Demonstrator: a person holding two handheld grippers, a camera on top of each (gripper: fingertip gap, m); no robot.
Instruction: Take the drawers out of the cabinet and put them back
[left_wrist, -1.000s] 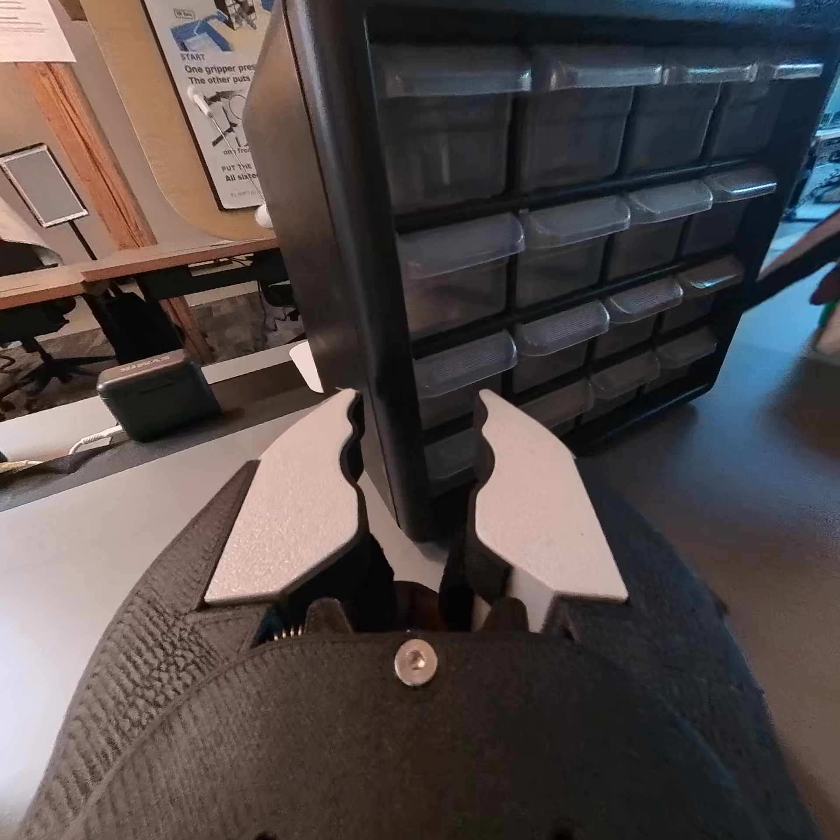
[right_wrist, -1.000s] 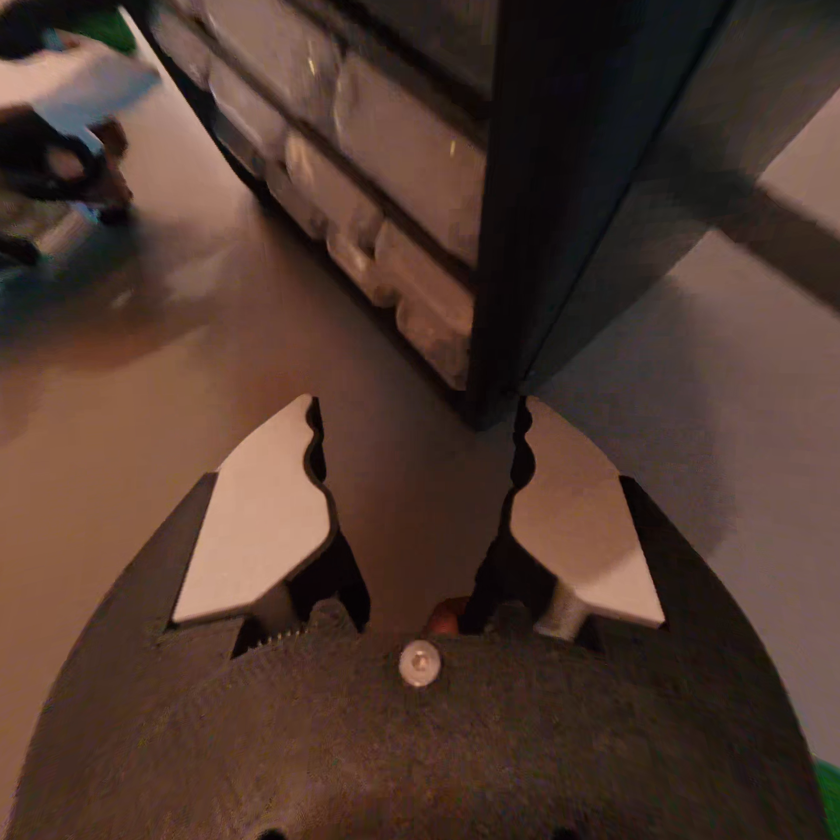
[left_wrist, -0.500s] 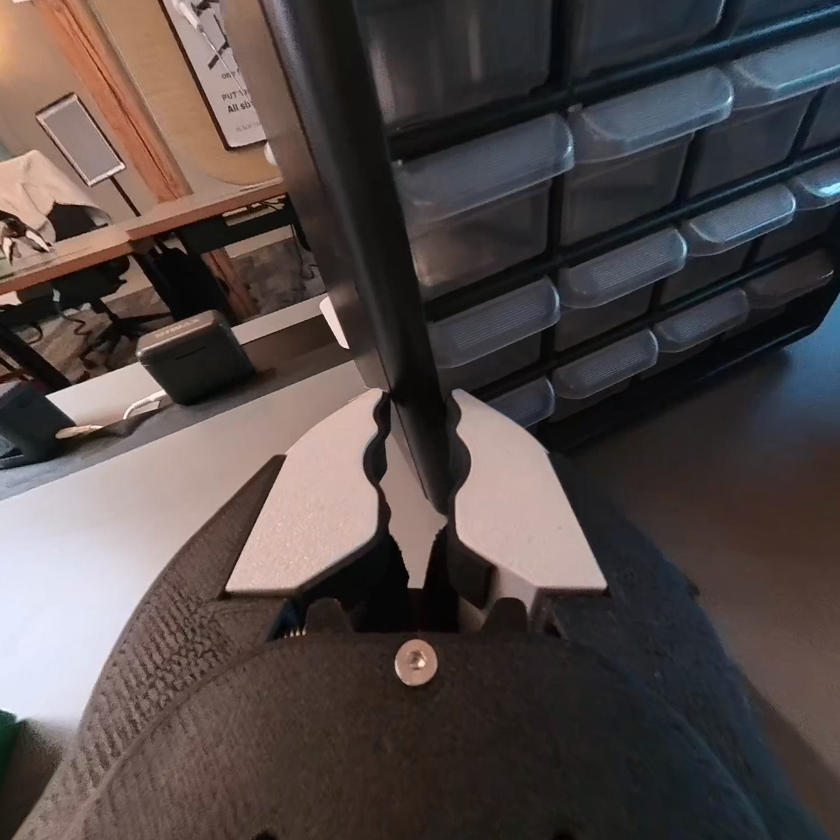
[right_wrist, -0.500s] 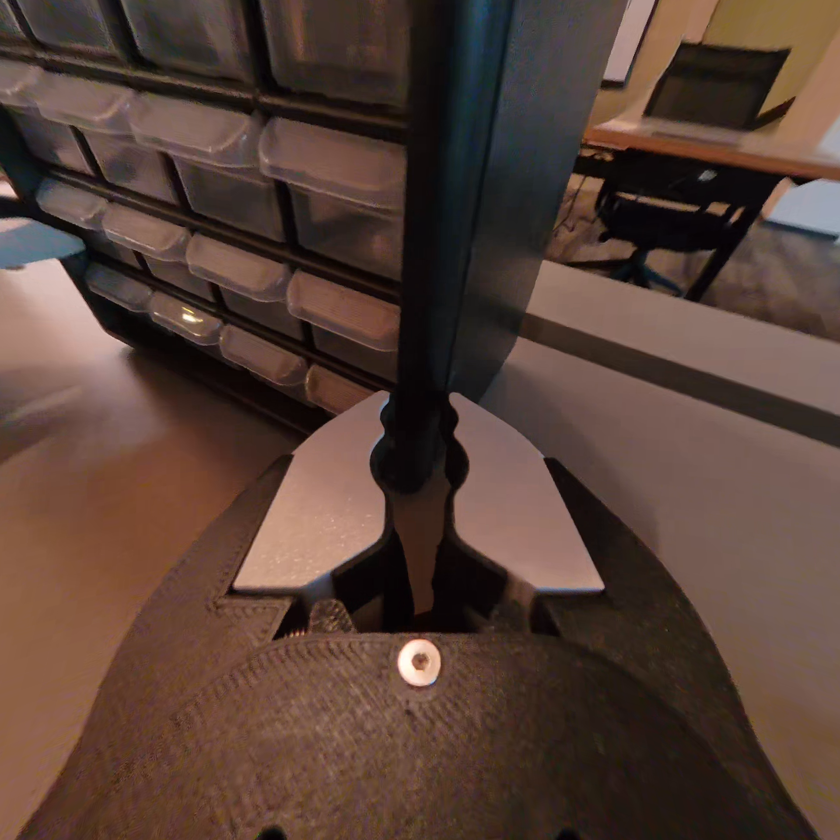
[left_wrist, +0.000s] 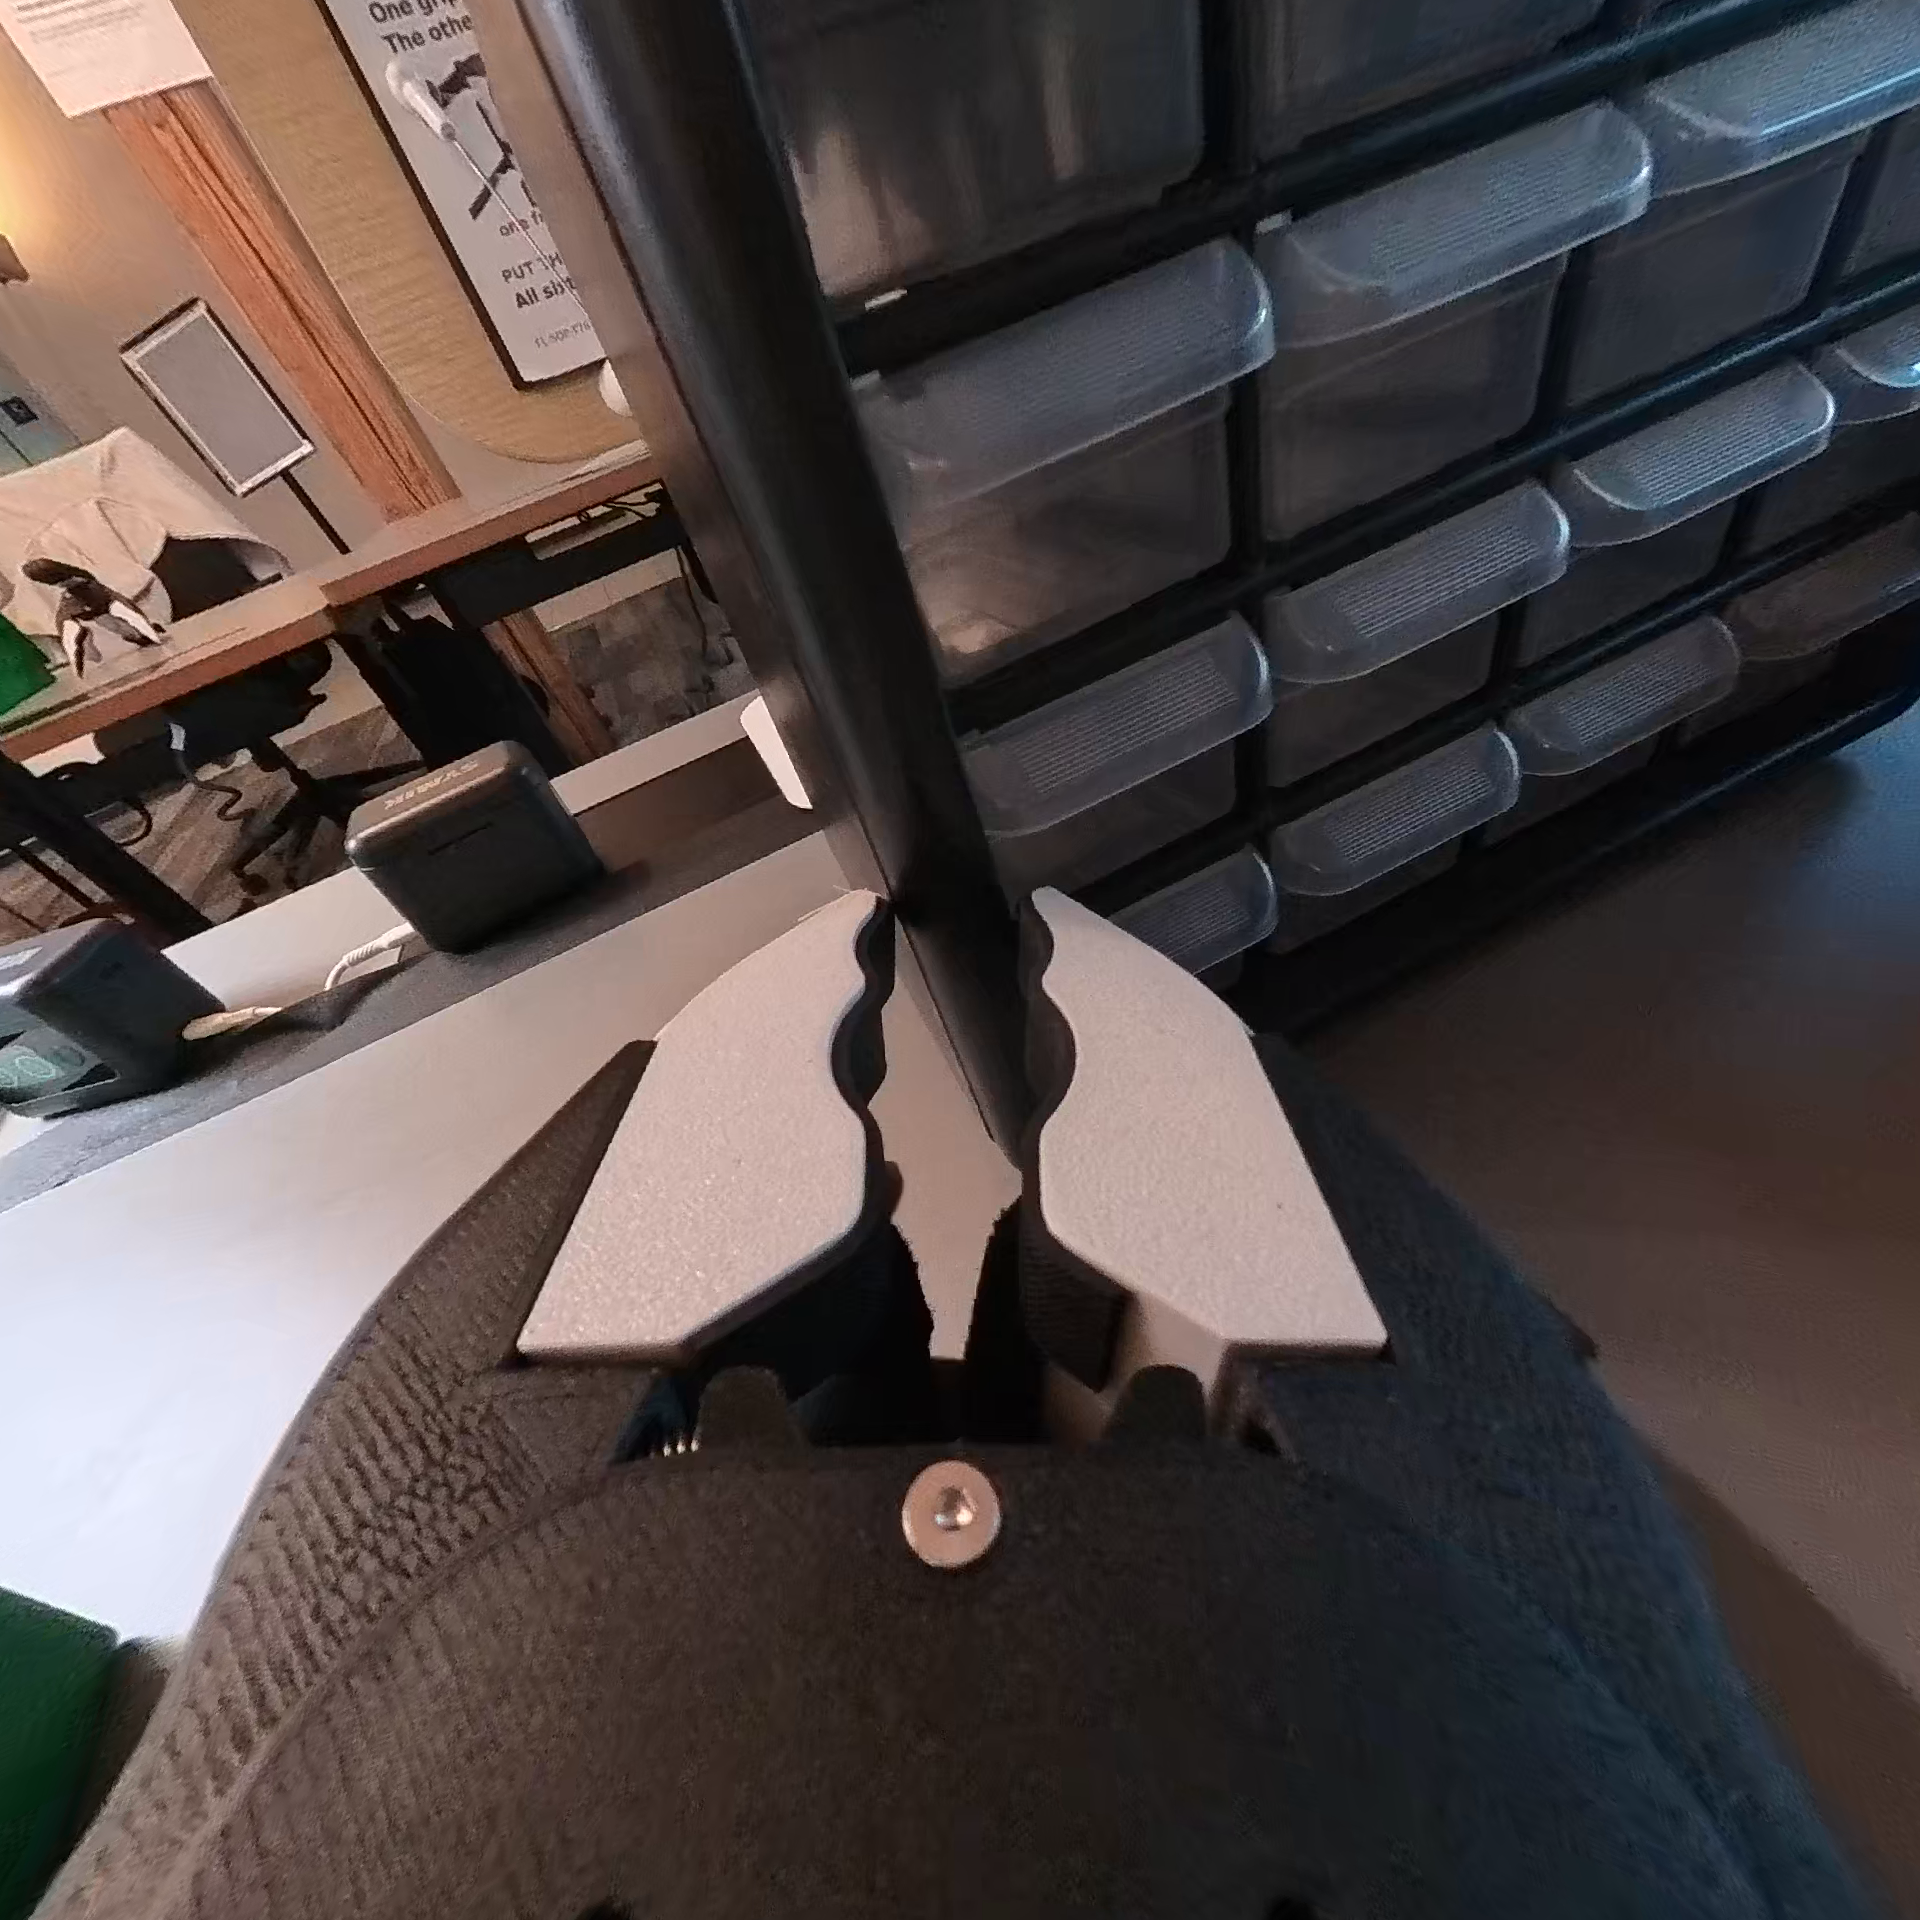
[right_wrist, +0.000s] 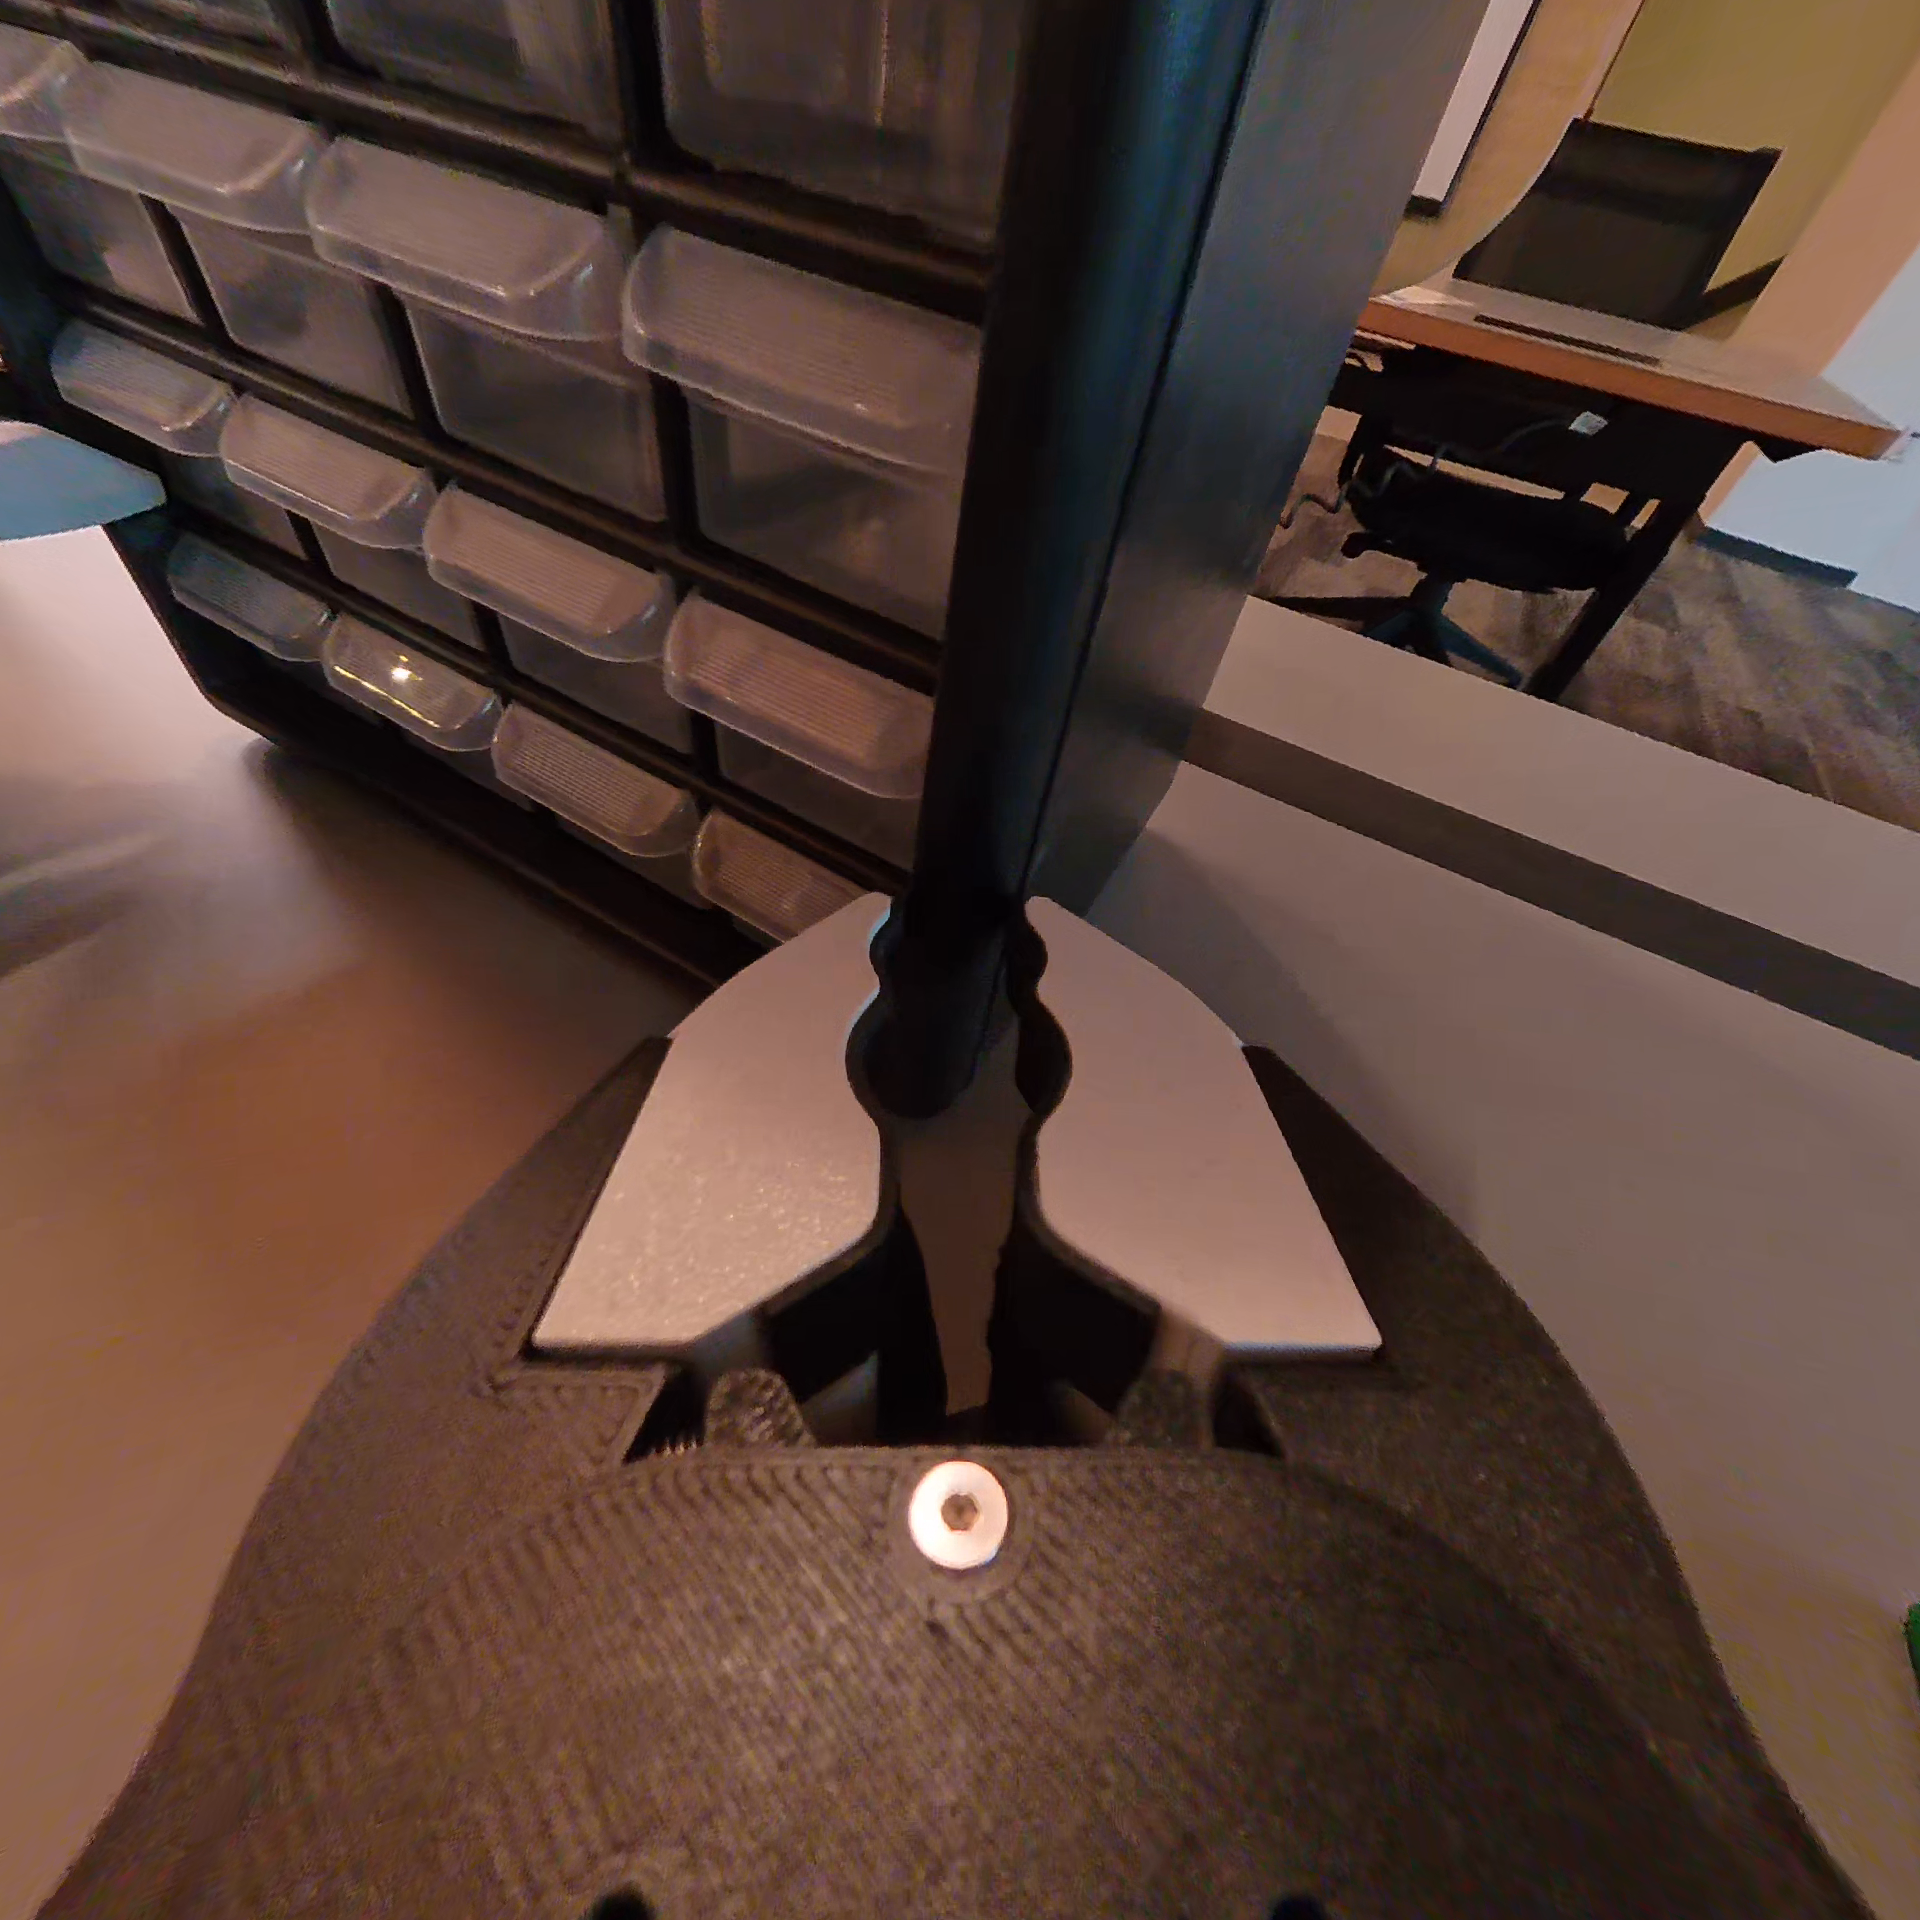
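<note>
A black cabinet (left_wrist: 790, 499) with several rows of clear plastic drawers (left_wrist: 1049, 488) stands on the table. All the drawers in view sit pushed into their slots. My left gripper (left_wrist: 958, 920) is shut on the cabinet's front left corner edge, near its base. My right gripper (right_wrist: 951, 935) is shut on the cabinet's front right corner edge (right_wrist: 1039, 540), near its base. The same clear drawers (right_wrist: 821, 416) show in the right wrist view. A grey fingertip of the other gripper (right_wrist: 62, 494) peeks in at that view's left edge.
The grey table (left_wrist: 208, 1299) runs left of the cabinet and also right of it (right_wrist: 1610, 1039). A dark box (left_wrist: 473, 842) and a second dark device (left_wrist: 94, 1013) stand at its back left. Wooden desks and office chairs (right_wrist: 1475, 530) stand behind. A green thing (left_wrist: 42, 1714) lies at the near left.
Both grippers closed in on the cabinet's front corners and shut on its vertical edges. Over the last half second they hardly moved.
</note>
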